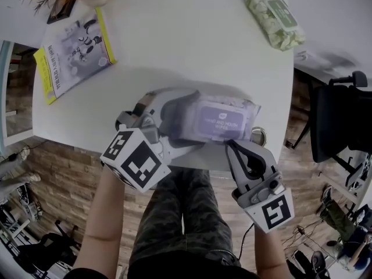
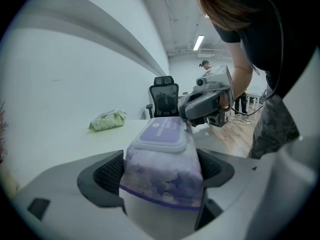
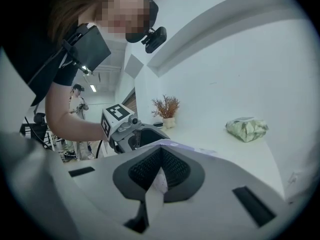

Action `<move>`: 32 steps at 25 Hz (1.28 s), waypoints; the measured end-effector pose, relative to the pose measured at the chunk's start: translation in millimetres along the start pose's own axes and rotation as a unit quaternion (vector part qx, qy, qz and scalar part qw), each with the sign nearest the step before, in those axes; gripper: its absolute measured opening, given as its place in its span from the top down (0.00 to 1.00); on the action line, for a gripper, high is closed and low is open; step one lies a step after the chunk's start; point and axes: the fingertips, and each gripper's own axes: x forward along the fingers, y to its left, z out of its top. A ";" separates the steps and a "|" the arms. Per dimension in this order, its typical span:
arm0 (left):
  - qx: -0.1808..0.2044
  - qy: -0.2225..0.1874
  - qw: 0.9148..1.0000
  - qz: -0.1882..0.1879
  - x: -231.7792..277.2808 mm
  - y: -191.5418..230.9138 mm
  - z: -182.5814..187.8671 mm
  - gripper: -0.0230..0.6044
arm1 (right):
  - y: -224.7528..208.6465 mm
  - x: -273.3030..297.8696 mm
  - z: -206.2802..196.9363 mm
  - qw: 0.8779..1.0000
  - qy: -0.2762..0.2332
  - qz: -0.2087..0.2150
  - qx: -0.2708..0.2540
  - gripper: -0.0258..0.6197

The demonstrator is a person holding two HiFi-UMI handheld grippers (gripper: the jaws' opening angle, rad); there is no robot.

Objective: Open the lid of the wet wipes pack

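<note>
Currently: wet wipes pack [image 1: 220,121], purple, is at the near edge of the white table [image 1: 174,39], long side across; can't tell if it rests on the top or is lifted just off it. Left gripper [image 2: 160,181] has its jaws spread wide and clamped on one end of the pack, pads pressing both sides. Lid [image 2: 159,133] lies flat on top, closed. Right gripper [image 3: 159,176] comes in at the pack's other end, near corner. Its jaws are all but together, pinching a thin pale flap at the pack's edge; can't tell if that's the lid tab or the wrapper seam. Table top is plain matte white with a rounded outline. On it: green wipes pack [image 1: 273,19] at the far right, well apart from the purple one; magazine [image 1: 75,51] with a yellow border at the far left, lying askew; dried plant [image 3: 166,106] in a pale pot beyond the magazine. Floor [image 1: 52,179] is wood plank. Black office chair [image 1: 337,121] stands just off the table's right side. Room has white walls and ceiling strip lights [image 2: 199,42].
</note>
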 end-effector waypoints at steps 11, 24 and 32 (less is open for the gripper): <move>-0.019 -0.001 0.999 0.031 -1.0 -2.3 0.7 0.25 | 15.3 -1.8 7.2 0.966 0.056 0.078 -0.241 0.93; -0.027 -0.001 0.999 0.036 -1.4 -2.8 1.0 0.25 | 19.1 20.2 -8.5 0.919 0.100 0.170 -0.342 0.74; -0.031 -0.002 0.999 0.034 -1.3 -3.0 0.6 0.25 | 19.0 22.5 -10.3 0.925 0.089 0.184 -0.322 0.79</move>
